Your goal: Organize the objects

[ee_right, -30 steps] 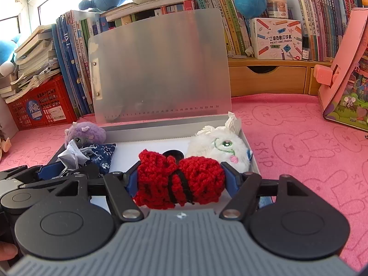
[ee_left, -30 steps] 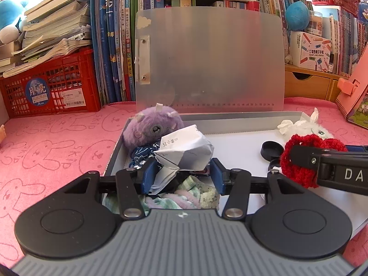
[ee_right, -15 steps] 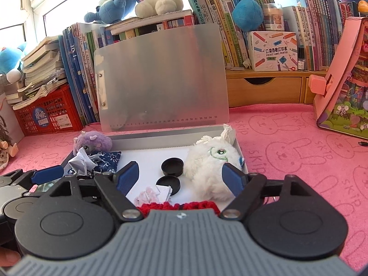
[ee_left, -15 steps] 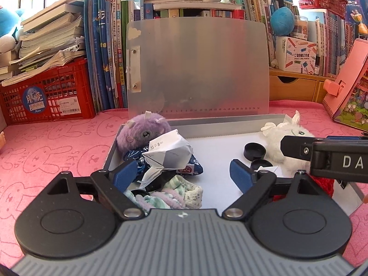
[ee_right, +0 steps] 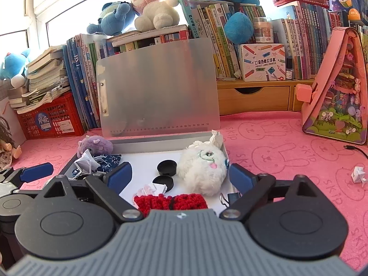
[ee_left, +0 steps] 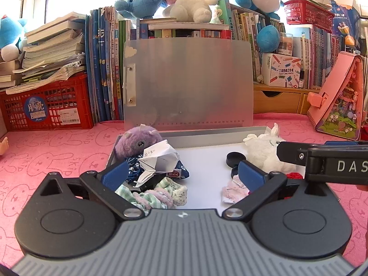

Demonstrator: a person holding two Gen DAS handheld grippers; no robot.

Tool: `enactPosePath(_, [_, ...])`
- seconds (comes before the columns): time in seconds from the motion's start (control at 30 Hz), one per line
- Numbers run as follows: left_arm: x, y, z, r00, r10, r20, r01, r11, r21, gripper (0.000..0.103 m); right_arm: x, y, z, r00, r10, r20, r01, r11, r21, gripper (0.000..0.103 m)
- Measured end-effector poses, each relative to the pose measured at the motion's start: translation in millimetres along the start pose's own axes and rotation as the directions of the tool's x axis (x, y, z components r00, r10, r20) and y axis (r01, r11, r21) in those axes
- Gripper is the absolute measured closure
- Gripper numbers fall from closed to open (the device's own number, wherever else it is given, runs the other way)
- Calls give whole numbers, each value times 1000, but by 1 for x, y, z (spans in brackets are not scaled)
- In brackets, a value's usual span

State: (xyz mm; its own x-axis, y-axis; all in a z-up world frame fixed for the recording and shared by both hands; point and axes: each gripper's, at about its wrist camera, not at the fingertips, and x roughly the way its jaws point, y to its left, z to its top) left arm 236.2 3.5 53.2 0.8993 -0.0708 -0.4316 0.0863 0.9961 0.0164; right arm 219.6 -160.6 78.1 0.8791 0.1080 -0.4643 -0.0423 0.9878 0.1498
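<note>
Both claws are spread wide and gripping nothing: my left gripper [ee_left: 182, 172] hangs over the near left part of the open grey box [ee_left: 207, 136], my right gripper [ee_right: 179, 174] over its near right part, blue pads [ee_right: 118, 174] well apart on each. Under my left claw sits the crumpled white paper [ee_left: 161, 158], lying on top of the dark blue patterned pouch [ee_left: 179, 172], with the purple plush [ee_left: 138, 141] tucked into the far left corner just behind them. Nearer to me on that side is a bundle of pastel green and pink cloth [ee_left: 158, 195]. Over on the right, the red crocheted piece [ee_right: 170, 203] lies flat on the box floor right at the near edge, just below my right claw and free of both pads. Touching its far side is a small scrap of white and pink paper [ee_right: 153, 188], and beyond that two black round caps [ee_right: 166, 168] sit close together mid-floor. White fluffy plush [ee_right: 203, 170] fills the right side of the box, against the wall. A binder clip [ee_right: 227, 199] pokes out by my right pad. Box lid [ee_right: 158, 87] stands upright at the back, against the books. Out on the pink cloth [ee_right: 287, 151], well to the right, lies another folded white paper [ee_right: 358, 173].
</note>
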Motion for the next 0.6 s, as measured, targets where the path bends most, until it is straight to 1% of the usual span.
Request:
enactPosePath(0.2, [-18,-5,1,1000,-7,20,7,1000,6,0,-17,-4,-1,1000,10,16,-10,1000,9,0])
enactPosePath(0.6, [-38,1,-4,1000,14,4,-14,999,-33,0,-43,-7,-9,999,15,42,-15,1000,3,0])
